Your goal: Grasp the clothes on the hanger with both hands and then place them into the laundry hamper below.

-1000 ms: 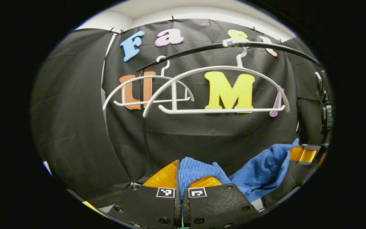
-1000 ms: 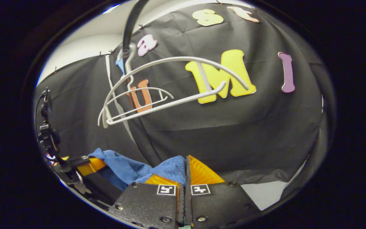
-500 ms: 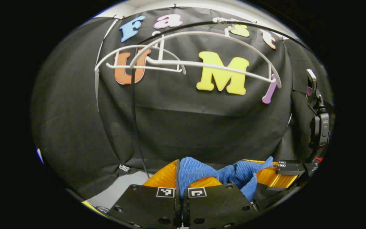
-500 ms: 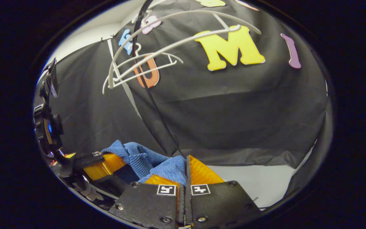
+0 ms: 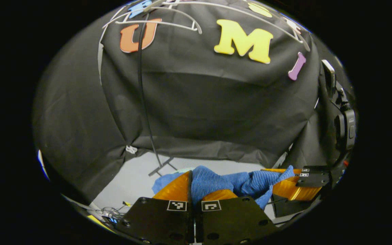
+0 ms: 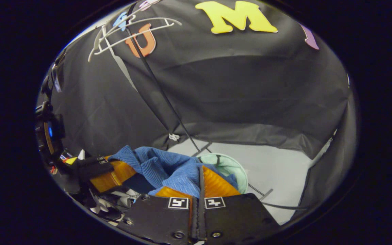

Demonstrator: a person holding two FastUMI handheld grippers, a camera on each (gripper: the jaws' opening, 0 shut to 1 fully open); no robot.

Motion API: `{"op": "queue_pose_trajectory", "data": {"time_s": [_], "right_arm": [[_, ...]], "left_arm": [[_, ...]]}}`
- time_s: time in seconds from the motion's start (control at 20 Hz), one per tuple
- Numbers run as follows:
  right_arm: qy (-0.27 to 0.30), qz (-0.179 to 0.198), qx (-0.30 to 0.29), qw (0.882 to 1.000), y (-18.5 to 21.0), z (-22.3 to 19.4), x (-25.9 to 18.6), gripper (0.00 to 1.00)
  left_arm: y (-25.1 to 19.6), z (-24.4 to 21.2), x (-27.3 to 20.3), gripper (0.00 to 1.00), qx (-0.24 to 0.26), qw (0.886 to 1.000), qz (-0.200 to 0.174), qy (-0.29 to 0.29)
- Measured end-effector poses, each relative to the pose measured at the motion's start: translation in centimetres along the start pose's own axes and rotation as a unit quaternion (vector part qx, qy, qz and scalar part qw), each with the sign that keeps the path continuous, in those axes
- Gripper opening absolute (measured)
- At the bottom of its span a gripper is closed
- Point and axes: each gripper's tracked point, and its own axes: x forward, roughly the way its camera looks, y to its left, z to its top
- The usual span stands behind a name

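Note:
A blue ribbed garment [image 5: 237, 182] hangs bunched between both grippers. My left gripper [image 5: 192, 185] is shut on one end of it, the cloth pinched between the fingers. My right gripper [image 6: 200, 182] is shut on the other end [image 6: 168, 168]. In the left gripper view the right gripper [image 5: 293, 185] shows at the lower right; in the right gripper view the left gripper [image 6: 109, 172] shows at the lower left. The pale green laundry hamper [image 6: 231, 166] stands on the floor just beyond the right gripper, partly hidden by fingers and cloth. Two bare white hangers [image 6: 131, 29] hang high above.
A thin black rack pole [image 5: 145, 95] runs down to a foot on the grey floor [image 5: 134, 177]. Black cloth walls close in the back and sides. Loose cables [image 5: 111, 212] lie at the lower left of the left gripper view.
Both grippers have dropped with the blue garment; the hangers have slid to the top of both views, and the floor and green hamper have come into sight below.

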Motion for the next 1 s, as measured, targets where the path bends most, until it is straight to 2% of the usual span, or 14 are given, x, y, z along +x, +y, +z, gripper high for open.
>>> {"op": "queue_pose_trajectory", "data": {"time_s": [0.1,0.15,0.4,0.65,0.7,0.75,0.85,1.0], "right_arm": [[0.025,-0.011,0.0,1.0,-0.2,-0.9,-0.2,0.04],[0.038,-0.019,-0.001,0.999,-0.5,-1.2,-0.3,0.04],[0.08,-0.041,-0.011,0.996,-1.6,-3.2,0.3,0.04],[0.088,-0.058,-0.008,0.994,-2.5,-3.7,0.8,0.06],[0.083,-0.062,-0.01,0.995,-2.8,-3.5,0.7,0.06],[0.077,-0.059,-0.007,0.995,-2.7,-3.3,0.7,0.06],[0.074,-0.054,-0.011,0.996,-2.3,-3.2,0.2,0.2],[0.05,-0.068,-0.024,0.996,-2.8,-2.2,0.1,0.64]], "left_arm": [[-0.3,-1.5,0.5,0.06,-0.003,0.999,0.0,0.039],[-0.2,-2.4,0.8,0.02,-0.009,0.998,0.007,0.062],[-0.6,-4.8,1.0,0.02,-0.021,0.992,0.017,0.123],[0.3,-6.2,0.8,0.07,-0.01,0.99,0.028,0.14],[0.6,-6.1,0.7,0.0,-0.008,0.99,0.028,0.137],[0.6,-6.1,0.6,0.17,-0.005,0.991,0.026,0.131],[-0.1,-5.2,0.8,0.5,-0.003,0.993,0.019,0.12],[0.5,-4.9,1.0,1.0,0.006,0.993,0.032,0.11]]}}
